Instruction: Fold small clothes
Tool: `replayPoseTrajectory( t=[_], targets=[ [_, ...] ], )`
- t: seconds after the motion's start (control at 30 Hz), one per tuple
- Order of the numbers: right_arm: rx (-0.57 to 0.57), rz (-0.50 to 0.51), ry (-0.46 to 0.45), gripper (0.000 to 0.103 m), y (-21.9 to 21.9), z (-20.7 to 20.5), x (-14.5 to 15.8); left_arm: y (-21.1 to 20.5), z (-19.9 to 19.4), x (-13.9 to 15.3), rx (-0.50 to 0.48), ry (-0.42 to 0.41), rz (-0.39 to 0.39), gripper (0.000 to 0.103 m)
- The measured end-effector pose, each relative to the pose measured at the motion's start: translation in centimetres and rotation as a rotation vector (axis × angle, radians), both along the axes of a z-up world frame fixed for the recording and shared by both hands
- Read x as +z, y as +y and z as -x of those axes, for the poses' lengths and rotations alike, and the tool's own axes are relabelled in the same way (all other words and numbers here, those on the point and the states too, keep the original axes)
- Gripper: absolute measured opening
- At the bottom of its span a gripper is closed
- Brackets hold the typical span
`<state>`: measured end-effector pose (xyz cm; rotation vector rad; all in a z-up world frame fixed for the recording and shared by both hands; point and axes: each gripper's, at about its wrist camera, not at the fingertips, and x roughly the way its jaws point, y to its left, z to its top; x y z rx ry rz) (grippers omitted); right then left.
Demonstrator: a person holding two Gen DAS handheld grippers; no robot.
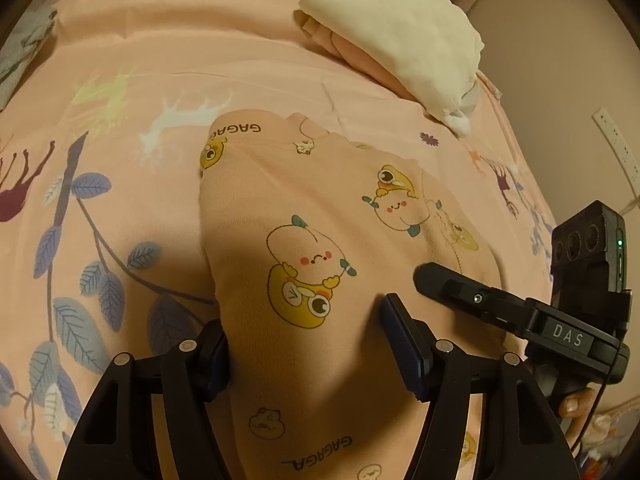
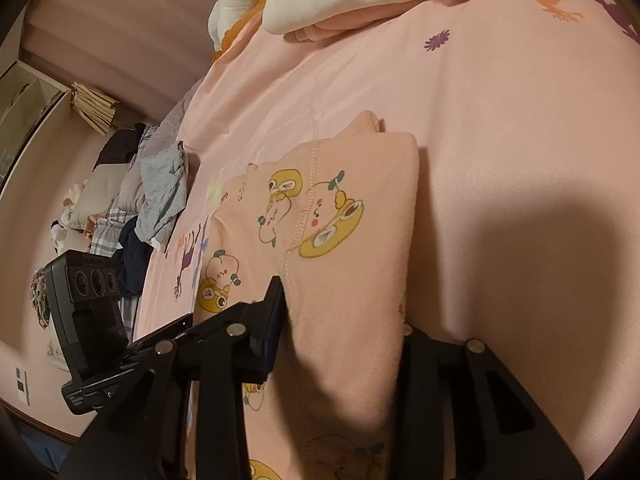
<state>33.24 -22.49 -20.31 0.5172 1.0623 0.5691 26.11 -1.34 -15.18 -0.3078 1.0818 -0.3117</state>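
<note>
A pink garment [image 1: 312,208] printed with yellow cartoon figures lies lengthwise on the pink bedsheet [image 1: 160,60]. My left gripper [image 1: 304,316] straddles its near left part. The jaws stand wide, and humped cloth fills the gap, covering the inner side of the left pad and lying against the right pad. My right gripper [image 1: 422,276] comes in from the right, with one finger on top of the cloth. In the right wrist view a folded flap of the garment [image 2: 352,208] rises between the right gripper [image 2: 340,308] jaws and drapes over the right finger, hiding it.
A stack of folded clothes [image 1: 400,40] with a white piece on top sits at the far side of the bed. Grey and dark clothes [image 2: 164,192] are heaped at the bed's left edge. A power strip [image 1: 616,148] hangs on the wall. A thumb [image 1: 576,404] shows on the right handle.
</note>
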Motion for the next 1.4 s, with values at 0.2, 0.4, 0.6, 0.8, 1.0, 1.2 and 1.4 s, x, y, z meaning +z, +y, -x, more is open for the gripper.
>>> replayPoseTrajectory(
  t=[0.2,0.4,0.6,0.8,1.0,1.2,1.4],
  targets=[
    [-0.002,0.024,-0.018,0.032,0.2,0.2,0.1,-0.2,0.1,0.0,-0.001,-0.006,-0.014,0.066],
    [-0.004,0.056,-0.038,0.031,0.6,0.3,0.3,-0.3,0.0,0.1,-0.004,-0.011,-0.032,0.065],
    [-0.009,0.100,-0.068,0.029,1.1,0.7,0.8,-0.5,0.0,0.1,-0.001,-0.013,-0.044,0.064],
    [-0.006,0.136,-0.097,0.027,1.5,1.0,1.2,-0.6,-0.1,0.1,0.001,-0.013,-0.047,0.064],
    [-0.009,0.152,-0.110,0.026,1.8,1.2,1.4,-0.6,-0.1,0.1,0.001,-0.013,-0.046,0.064],
    [-0.008,0.174,-0.132,0.025,2.1,1.5,1.8,-0.6,-0.1,0.1,0.000,-0.013,-0.046,0.063],
    [-0.009,0.182,-0.147,0.025,2.4,2.0,2.2,-0.5,-0.1,0.1,0.000,-0.013,-0.047,0.061]
  ],
)
